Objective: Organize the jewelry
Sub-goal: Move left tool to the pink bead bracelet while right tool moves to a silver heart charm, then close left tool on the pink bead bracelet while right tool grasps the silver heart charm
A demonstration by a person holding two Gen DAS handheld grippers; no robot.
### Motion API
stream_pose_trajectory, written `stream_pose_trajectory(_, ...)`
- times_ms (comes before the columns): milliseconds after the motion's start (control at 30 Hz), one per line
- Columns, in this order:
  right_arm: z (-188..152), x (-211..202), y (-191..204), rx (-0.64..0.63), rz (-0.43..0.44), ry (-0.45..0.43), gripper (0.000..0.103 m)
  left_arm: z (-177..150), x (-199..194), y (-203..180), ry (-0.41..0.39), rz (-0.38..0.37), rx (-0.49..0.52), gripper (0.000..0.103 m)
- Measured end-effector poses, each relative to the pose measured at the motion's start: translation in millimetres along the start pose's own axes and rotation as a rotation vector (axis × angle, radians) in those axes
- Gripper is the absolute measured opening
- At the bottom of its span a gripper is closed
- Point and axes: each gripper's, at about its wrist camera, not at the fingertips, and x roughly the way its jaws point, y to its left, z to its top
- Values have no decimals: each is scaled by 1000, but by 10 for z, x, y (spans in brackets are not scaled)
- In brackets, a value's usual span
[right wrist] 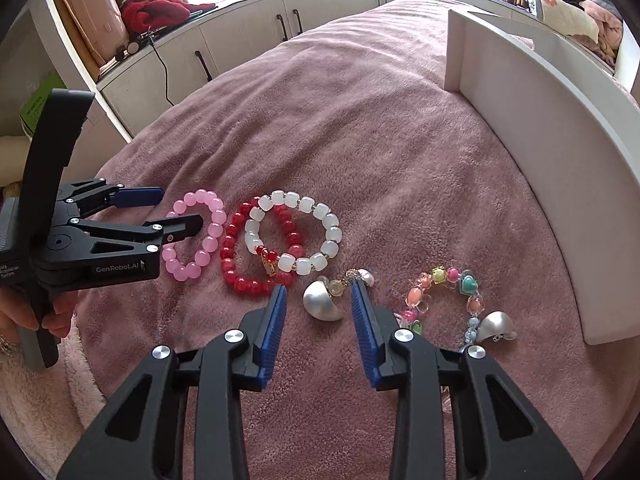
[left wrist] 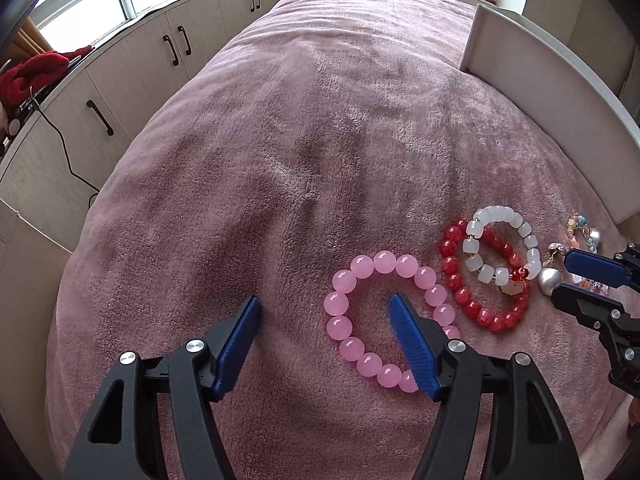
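A pink bead bracelet (left wrist: 362, 266) (right wrist: 218, 216) lies on the pink blanket. A red bead bracelet (left wrist: 454, 258) (right wrist: 234, 248) lies to its right with a white bead bracelet (left wrist: 496, 214) (right wrist: 332, 224) overlapping it. My left gripper (left wrist: 324, 306) (right wrist: 182, 210) is open, its right finger (left wrist: 412, 340) inside the pink ring. My right gripper (right wrist: 318, 290) (left wrist: 568, 276) is open around a silver shell earring (right wrist: 322, 300) (left wrist: 549, 280). A multicoloured charm bracelet (right wrist: 448, 284) and a second silver earring (right wrist: 496, 326) lie to the right.
A white tray (right wrist: 540, 128) (left wrist: 532, 68) stands on the blanket (left wrist: 320, 140) at the right. Cabinets (left wrist: 136, 68) with a red garment (right wrist: 160, 10) on top run along the far side under the window.
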Motion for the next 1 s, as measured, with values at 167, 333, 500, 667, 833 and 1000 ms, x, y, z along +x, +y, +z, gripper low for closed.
stream_pose_trajectory(167, -80, 150, 42, -45, -23, 39, 21, -5, 4, -8, -21, 6, 8, 49)
stream_pose_trajectory(333, -67, 56, 21, -19, 15, 17, 20, -20, -40, 88, -30, -14, -35, 29)
stream_pose_trajectory(500, -68, -157, 16, 12, 40, -31, 15, -46, -127, 216, -41, -85, -105, 20)
stream_pose_trajectory(667, -83, -467, -82, 69, 74, -101, 13, -60, -268, 256, -58, -148, -136, 17)
stream_pose_trajectory(833, -85, -589, -146, 71, 60, -108, 15, -98, -479, 221, -91, -174, -130, 17)
stream_pose_trajectory(1000, -85, -376, -91, 30, 56, -79, 47, -177, -466, 206, -78, -172, -142, 17)
